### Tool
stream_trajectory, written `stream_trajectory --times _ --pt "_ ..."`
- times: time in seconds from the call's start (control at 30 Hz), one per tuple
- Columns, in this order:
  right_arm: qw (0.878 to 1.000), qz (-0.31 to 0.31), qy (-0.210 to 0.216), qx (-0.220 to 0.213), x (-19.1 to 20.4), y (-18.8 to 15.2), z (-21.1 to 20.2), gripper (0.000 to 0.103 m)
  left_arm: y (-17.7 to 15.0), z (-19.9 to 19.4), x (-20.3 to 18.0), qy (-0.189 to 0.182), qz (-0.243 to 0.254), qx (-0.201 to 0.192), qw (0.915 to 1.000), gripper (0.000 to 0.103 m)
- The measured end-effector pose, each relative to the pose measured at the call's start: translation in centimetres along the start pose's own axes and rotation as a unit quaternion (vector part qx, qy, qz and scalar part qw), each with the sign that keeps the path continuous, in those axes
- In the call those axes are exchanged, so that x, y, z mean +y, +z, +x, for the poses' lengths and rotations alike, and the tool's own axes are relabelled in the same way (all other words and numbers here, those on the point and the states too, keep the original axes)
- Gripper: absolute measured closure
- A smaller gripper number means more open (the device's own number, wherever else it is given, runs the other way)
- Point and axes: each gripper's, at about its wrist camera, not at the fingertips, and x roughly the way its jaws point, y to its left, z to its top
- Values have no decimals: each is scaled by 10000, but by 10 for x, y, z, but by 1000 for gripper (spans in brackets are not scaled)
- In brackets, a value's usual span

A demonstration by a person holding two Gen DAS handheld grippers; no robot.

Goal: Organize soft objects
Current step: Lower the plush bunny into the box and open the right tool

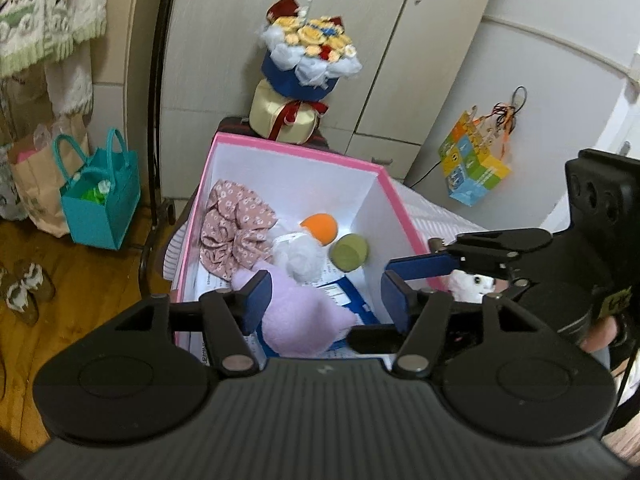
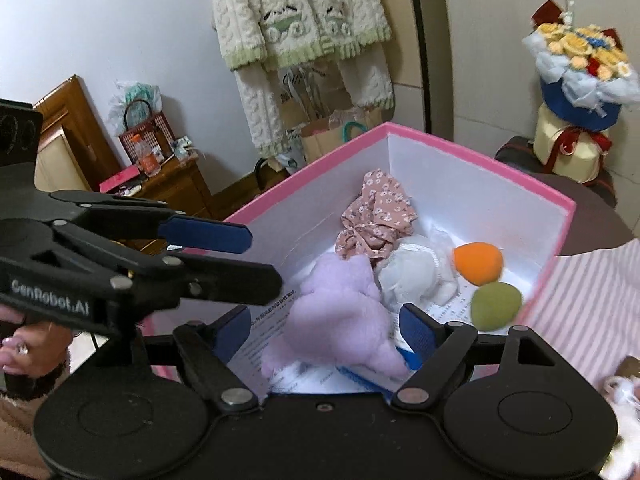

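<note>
We have five soft things in the pink box [image 2: 460,148]; both tools [image 1: 324,300] [image 2: 322,330] gape empty, a white toy [image 1: 472,286] remaining outside.

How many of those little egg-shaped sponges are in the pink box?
2: the orange sponge near the far wall, the green sponge just in front. Others may hide beneath the soft things.

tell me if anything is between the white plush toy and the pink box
Nothing visible apart from the pink box's own side wall. The white plush toy lies just outside that wall, and the box top is open. A green sponge sits just inside the wall.
</note>
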Motion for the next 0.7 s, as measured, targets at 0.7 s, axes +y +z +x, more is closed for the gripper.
stream_trajectory --times 0.7 --pt "9943 -96 -678 -819 19 -77 -143 18 -39 -92 -92 -859 925 -220 9918 37"
